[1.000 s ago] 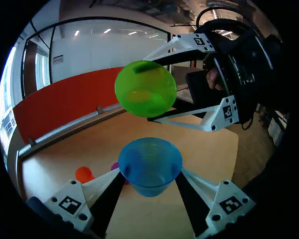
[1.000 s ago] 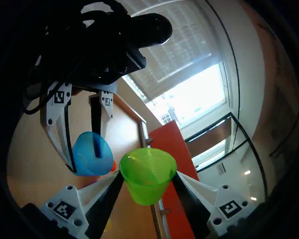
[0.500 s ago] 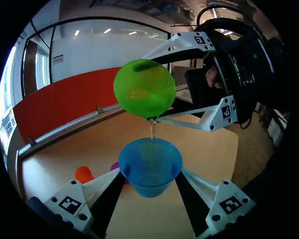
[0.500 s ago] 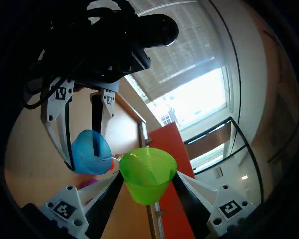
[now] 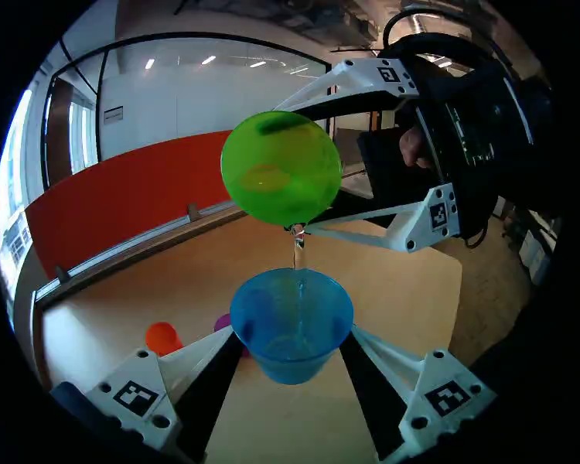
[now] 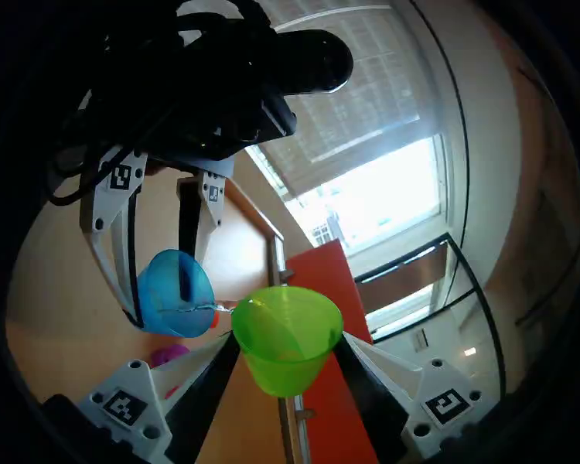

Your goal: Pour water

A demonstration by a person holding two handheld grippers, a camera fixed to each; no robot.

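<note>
A pale wooden tabletop [image 5: 414, 286] spreads below and ahead of the left gripper [image 5: 291, 336]. Two things stand on it, near that gripper's left finger. The small orange plastic cup [image 5: 163, 338] is farther out. The small purple plastic cup [image 5: 223, 322] is right beside the fingertip, partly hidden by it.

An office meeting room: a glass partition [image 5: 213, 100] with strip lights [image 5: 208, 59] beyond, a red wall panel [image 5: 120, 201], a pale wooden table [image 5: 402, 301] and a large window [image 6: 375, 193].
</note>
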